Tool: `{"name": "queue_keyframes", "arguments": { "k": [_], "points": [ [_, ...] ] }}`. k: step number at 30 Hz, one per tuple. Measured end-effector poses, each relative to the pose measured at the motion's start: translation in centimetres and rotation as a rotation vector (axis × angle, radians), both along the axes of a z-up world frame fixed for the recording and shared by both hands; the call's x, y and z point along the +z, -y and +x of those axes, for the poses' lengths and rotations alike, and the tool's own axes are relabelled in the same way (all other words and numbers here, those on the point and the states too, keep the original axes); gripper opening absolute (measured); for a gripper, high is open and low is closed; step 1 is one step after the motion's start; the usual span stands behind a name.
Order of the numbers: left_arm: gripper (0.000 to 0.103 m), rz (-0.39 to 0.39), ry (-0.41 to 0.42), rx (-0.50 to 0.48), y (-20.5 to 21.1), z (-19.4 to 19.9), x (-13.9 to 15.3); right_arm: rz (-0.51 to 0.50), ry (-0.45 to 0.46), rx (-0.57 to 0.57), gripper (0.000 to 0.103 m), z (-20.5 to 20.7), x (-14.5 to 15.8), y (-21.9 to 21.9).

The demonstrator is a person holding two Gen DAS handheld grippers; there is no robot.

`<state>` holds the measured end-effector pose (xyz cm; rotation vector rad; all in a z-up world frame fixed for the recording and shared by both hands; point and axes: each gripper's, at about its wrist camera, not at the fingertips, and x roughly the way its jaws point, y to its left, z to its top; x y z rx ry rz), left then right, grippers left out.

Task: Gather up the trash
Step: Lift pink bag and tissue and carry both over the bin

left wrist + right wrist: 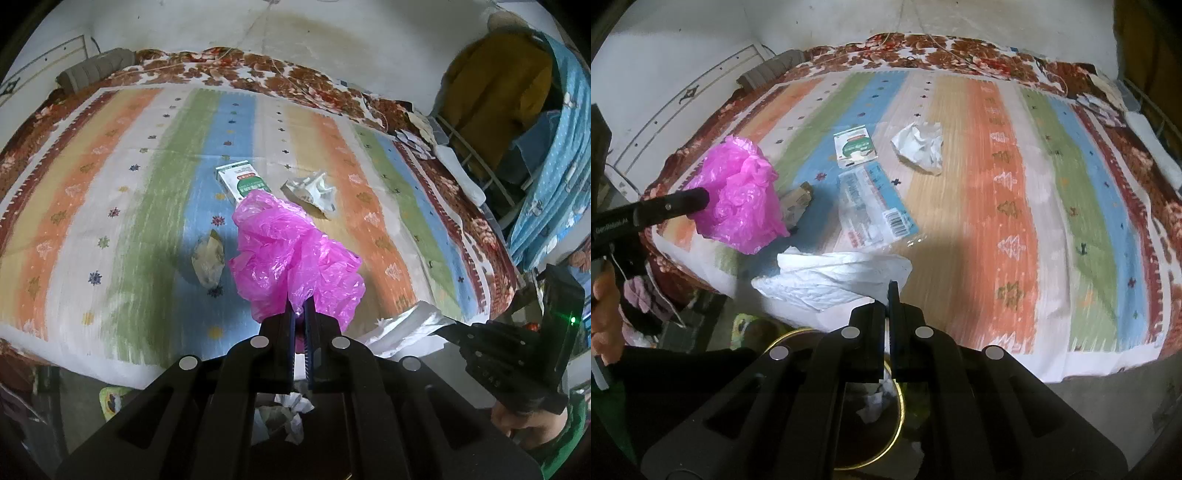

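Note:
My left gripper (301, 314) is shut on a crumpled pink plastic bag (291, 258), held above the near edge of the bed; the right wrist view shows this bag (742, 195) at the left. My right gripper (888, 293) is shut on a white paper towel (831, 280), which is also in the left wrist view (406, 328). On the striped sheet lie a green-and-white box (240, 181), a clear packet with a barcode (875, 210), crumpled white paper (919, 146) and a brownish crumple (208, 264). Below the grippers stands a dark bin with a gold rim (899, 410).
The striped sheet (997, 221) lies on a floral blanket (491, 236). Crumpled paper (875, 402) lies inside the bin. A rack with yellow and blue clothes (517, 110) stands at the bed's right. A folded grey cloth (96, 68) sits at the far left corner by the wall.

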<state>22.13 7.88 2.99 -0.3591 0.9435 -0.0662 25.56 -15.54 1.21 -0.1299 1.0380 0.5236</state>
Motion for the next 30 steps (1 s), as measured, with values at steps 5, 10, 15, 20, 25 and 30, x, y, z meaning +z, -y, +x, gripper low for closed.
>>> {"name": "queue_keyframes", "arguments": {
  "k": [5, 10, 15, 20, 25, 30],
  "points": [
    [0.003, 0.001, -0.003, 0.003, 0.4, -1.8, 0.2, 0.017, 0.003, -0.001, 0.001, -1.8, 0.0, 0.7],
    [0.003, -0.002, 0.010, -0.019, 1.1, -3.6, 0.3, 0.005, 0.036, 0.013, 0.001, -3.6, 0.3, 1.2],
    [0.003, 0.007, 0.015, -0.032, 2.0, -5.6, 0.0, 0.007, 0.037, 0.027, 0.001, -5.3, -0.1, 1.6],
    [0.003, 0.014, 0.016, -0.047, 2.9, -7.3, -0.3, -0.006, 0.038, 0.041, 0.001, -6.9, -0.8, 1.6],
    [0.003, 0.011, 0.010, -0.047, 3.4, -8.6, -0.8, -0.024, 0.031, 0.052, 0.001, -8.3, -1.7, 1.2],
    [0.003, 0.015, -0.011, -0.064, 4.3, -9.8, -1.6, -0.048, 0.008, 0.041, 0.001, -9.6, -3.0, 1.0]
  ]
}}
